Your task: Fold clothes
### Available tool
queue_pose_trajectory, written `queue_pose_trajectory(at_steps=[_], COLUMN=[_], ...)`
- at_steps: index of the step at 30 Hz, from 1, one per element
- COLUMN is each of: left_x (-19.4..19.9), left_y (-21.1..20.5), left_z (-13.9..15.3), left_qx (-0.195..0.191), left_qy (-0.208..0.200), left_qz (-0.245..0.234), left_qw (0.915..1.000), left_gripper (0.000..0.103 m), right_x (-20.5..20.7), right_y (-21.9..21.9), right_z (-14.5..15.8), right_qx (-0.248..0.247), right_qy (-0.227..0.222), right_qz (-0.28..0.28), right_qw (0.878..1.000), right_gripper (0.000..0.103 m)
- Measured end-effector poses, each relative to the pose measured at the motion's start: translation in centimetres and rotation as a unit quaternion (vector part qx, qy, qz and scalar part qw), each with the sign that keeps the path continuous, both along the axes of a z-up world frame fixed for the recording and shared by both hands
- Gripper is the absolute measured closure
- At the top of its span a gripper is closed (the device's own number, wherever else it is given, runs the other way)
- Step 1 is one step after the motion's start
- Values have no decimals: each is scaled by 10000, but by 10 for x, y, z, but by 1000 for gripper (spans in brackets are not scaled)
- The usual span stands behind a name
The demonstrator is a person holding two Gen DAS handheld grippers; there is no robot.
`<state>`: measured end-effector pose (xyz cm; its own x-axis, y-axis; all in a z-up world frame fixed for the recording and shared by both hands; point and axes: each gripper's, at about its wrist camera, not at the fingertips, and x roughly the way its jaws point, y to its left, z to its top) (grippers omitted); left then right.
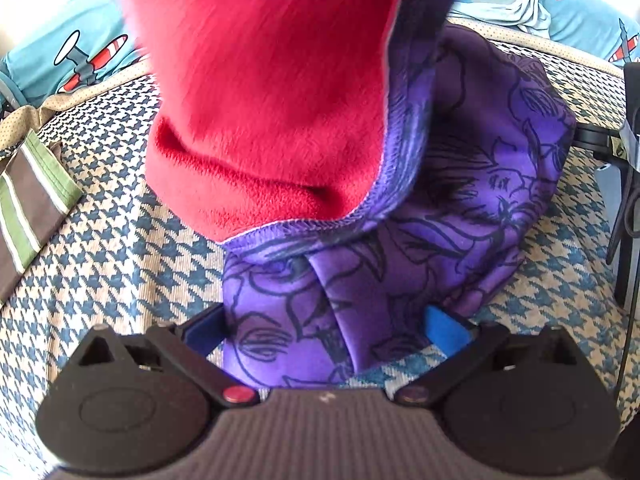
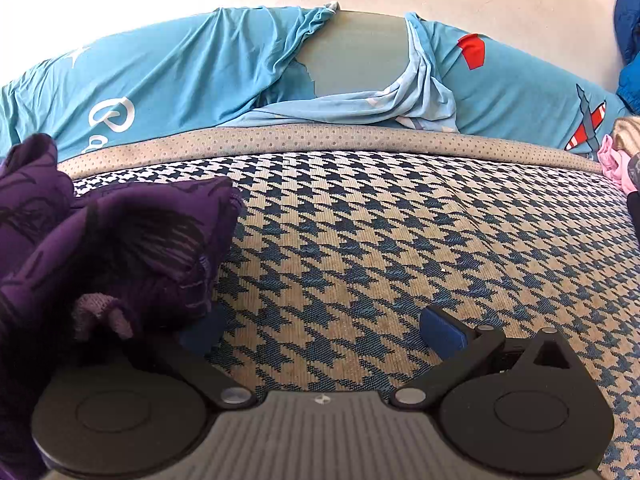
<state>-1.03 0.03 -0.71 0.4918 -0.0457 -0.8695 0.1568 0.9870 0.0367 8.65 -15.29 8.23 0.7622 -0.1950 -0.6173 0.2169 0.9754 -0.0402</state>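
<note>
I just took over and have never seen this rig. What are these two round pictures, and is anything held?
No robot: a person carries two handheld grippers, each with a fisheye camera looking along its blue fingers. In the left wrist view, the left gripper stands open around a purple garment with red fleece lining; whether it grips is unclear. In the right wrist view, the right gripper is open and empty over the houndstooth bed cover, with the garment beside it.
</note>
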Motion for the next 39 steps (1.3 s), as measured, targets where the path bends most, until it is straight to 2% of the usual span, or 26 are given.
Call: queue_pose_trajectory(at_steps=[7, 13, 20, 22, 28, 33, 39], left_x=[-4, 0, 19, 20, 17, 12, 8], left_y=[0, 26, 55, 55, 40, 39, 57], left_z=[6, 24, 33, 36, 51, 73, 117], left_qx=[-80, -371, -787, -826, -549, -379, -576], left_qy=[20, -177, -56, -74, -270, -735, -1357], left_qz=[52, 615, 1229, 1258, 988, 884, 860], left_qw=[10000, 9973, 9893, 9886, 9932, 9926, 9853], left_gripper=[0, 0, 0, 0, 0, 0, 0], right_x=[0, 0, 0, 0, 0, 0, 0], right_y=[0, 0, 0, 0, 0, 0, 0], right_z=[0, 0, 0, 0, 0, 0, 0], right_qx=[-5, -7, -10, -10, -11, -14, -27], right_qy=[-5, -7, -12, -12, -13, -18, -25], right_qz=[-7, -10, -18, -19, -20, -26, -40], right_qw=[10000, 10000, 10000, 10000, 10000, 10000, 10000], right_gripper=[0, 0, 0, 0, 0, 0, 0])
